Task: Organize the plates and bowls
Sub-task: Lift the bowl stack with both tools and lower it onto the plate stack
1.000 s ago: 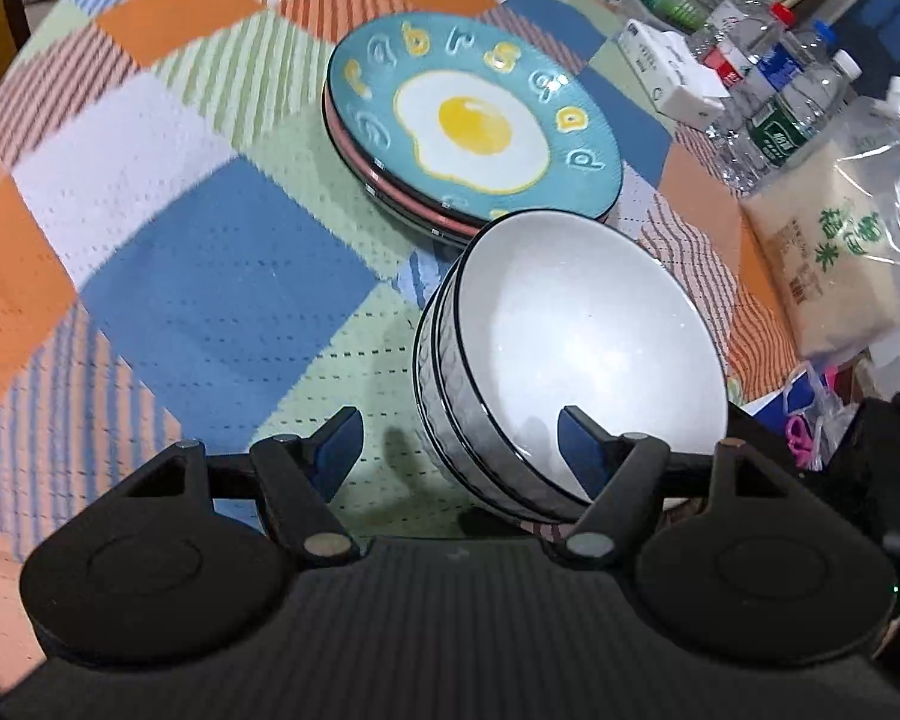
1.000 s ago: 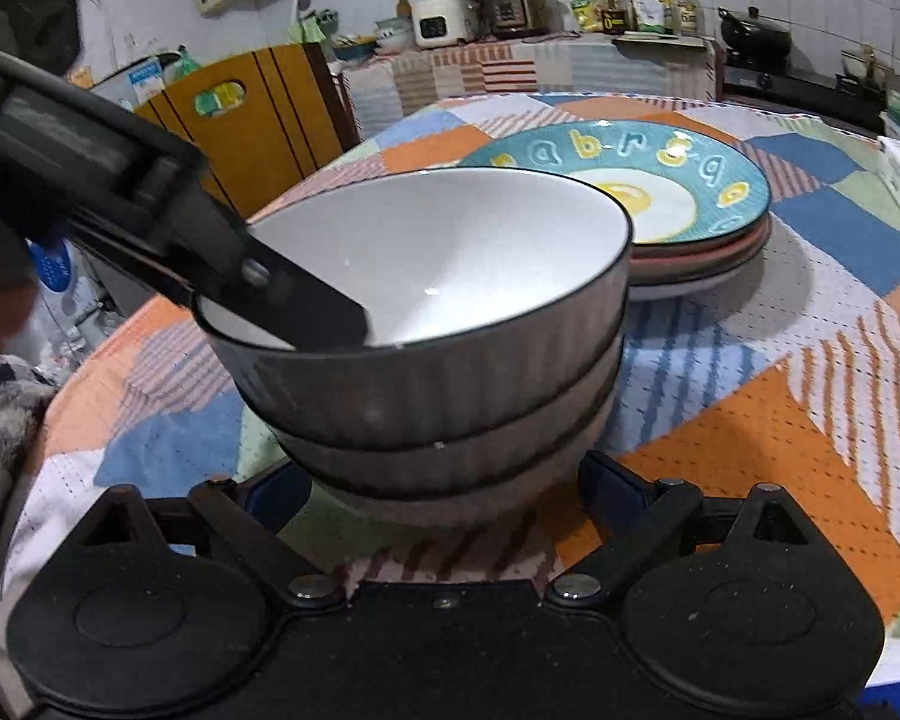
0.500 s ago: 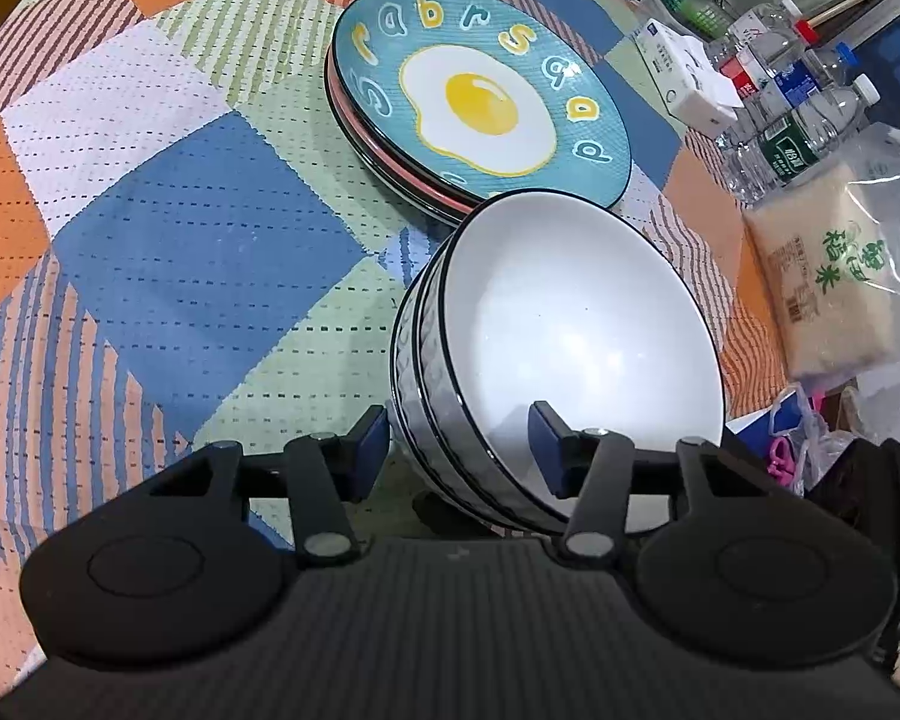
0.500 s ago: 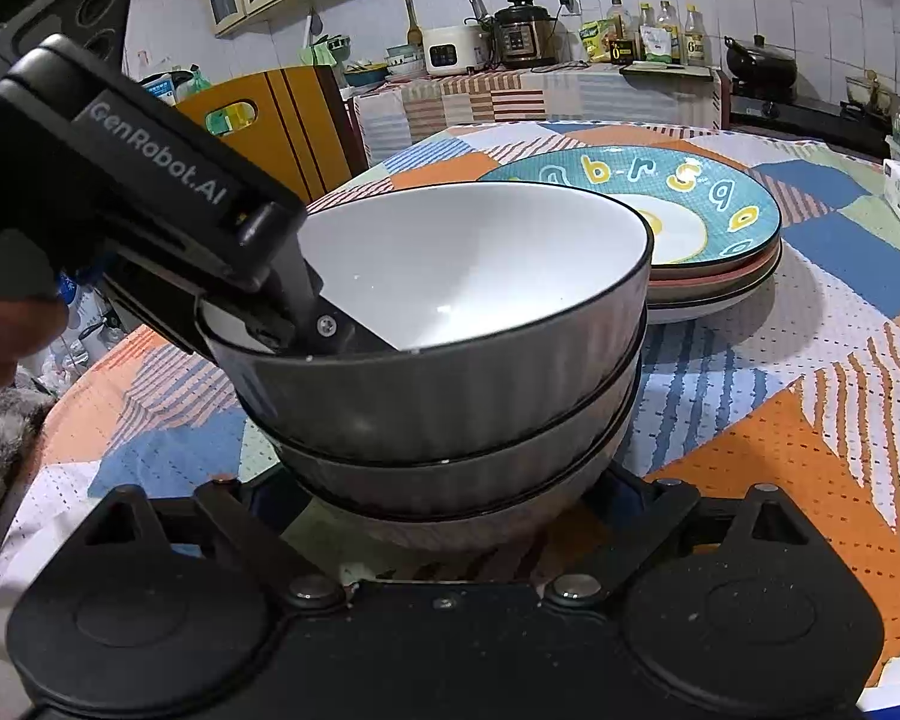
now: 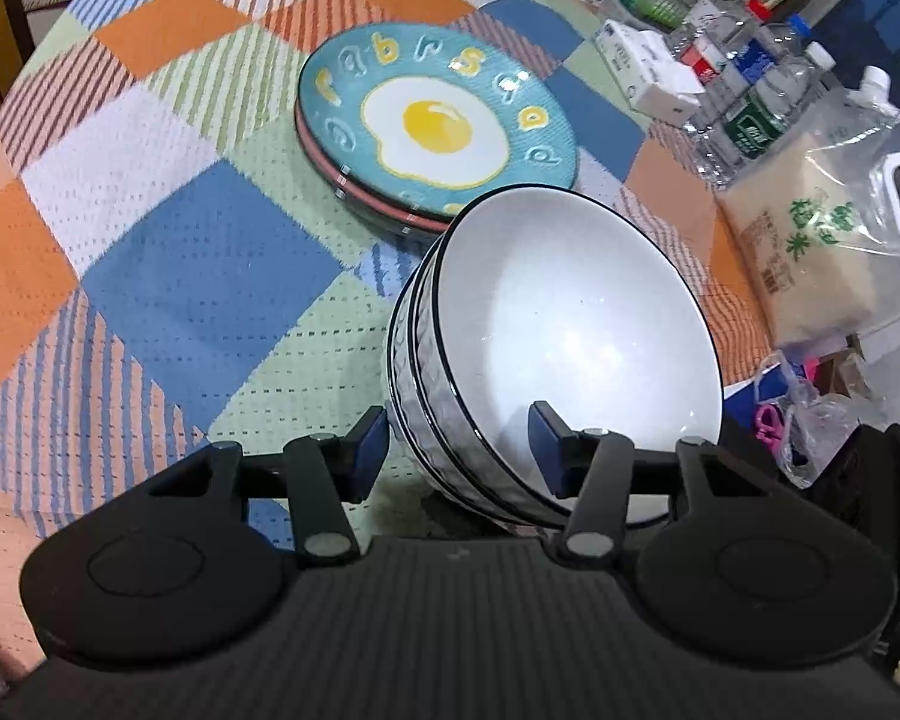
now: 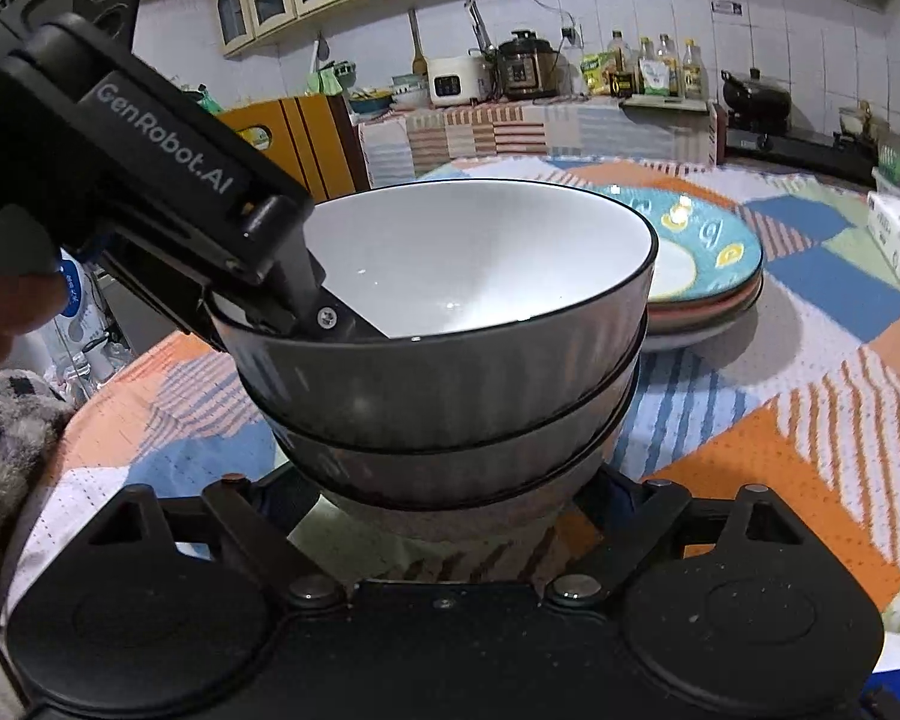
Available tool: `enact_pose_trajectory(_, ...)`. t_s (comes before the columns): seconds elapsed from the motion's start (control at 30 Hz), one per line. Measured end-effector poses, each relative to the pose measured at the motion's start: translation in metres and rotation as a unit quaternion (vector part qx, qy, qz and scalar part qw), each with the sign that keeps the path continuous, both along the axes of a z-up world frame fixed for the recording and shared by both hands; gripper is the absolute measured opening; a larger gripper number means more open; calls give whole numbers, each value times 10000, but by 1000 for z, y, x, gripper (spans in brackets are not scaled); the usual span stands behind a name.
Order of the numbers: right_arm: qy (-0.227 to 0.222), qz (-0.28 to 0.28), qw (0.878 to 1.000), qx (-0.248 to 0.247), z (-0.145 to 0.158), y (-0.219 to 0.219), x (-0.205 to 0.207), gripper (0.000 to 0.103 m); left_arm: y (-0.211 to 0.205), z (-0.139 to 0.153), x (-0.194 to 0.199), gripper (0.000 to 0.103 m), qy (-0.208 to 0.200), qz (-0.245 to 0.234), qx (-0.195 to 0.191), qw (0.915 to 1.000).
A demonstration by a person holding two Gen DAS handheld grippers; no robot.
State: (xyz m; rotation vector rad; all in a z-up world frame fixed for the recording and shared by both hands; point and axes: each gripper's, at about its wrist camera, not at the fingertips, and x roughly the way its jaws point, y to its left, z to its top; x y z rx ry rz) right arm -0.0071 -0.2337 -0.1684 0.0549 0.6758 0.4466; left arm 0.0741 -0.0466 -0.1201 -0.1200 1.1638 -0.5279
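A stack of three grey ribbed bowls with white insides (image 5: pixel 570 324) stands near the table's right edge, also in the right wrist view (image 6: pixel 450 372). My left gripper (image 5: pixel 457 444) straddles the near rim of the bowl stack, one finger outside and one inside, closed on the walls. My right gripper (image 6: pixel 444 498) sits low around the bottom bowl, its fingertips mostly hidden beneath the bowls. A stack of plates topped by a teal fried-egg plate (image 5: pixel 438 120) lies just beyond the bowls, also in the right wrist view (image 6: pixel 708 252).
A checked tablecloth (image 5: pixel 180 240) covers the table. Water bottles (image 5: pixel 750 96), a white box (image 5: pixel 648 72) and a clear bag of rice (image 5: pixel 822 222) crowd the right edge. A counter with appliances (image 6: pixel 510 72) stands behind the table.
My left gripper narrowed from wide open to closed on the bowl stack's near rim. In the right wrist view, the bowls sit nearer and hide more of the plates.
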Motion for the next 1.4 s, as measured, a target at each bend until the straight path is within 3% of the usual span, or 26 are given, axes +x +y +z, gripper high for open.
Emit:
enact_pose_trajectory(0.4, -485, 109, 9987, -109, 49, -7, 20, 92, -5, 62, 15, 49, -373, -67, -23, 9993)
enact_pose_trajectory(0.63, -628, 144, 9977, -202, 64, -9, 51, 92, -8, 80, 41, 49, -517, 84, -38, 9986)
enact_pose_trajectory(1.03, -543, 376, 9967, -466, 58, -14, 108, 91, -12, 67, 98, 49, -534, 251, -127, 9982)
enact_pose_trajectory(1.4, -261, 417, 9963, -710, 29, -18, 149, 91, -26, 24, 140, 49, -542, 341, -93, 9979)
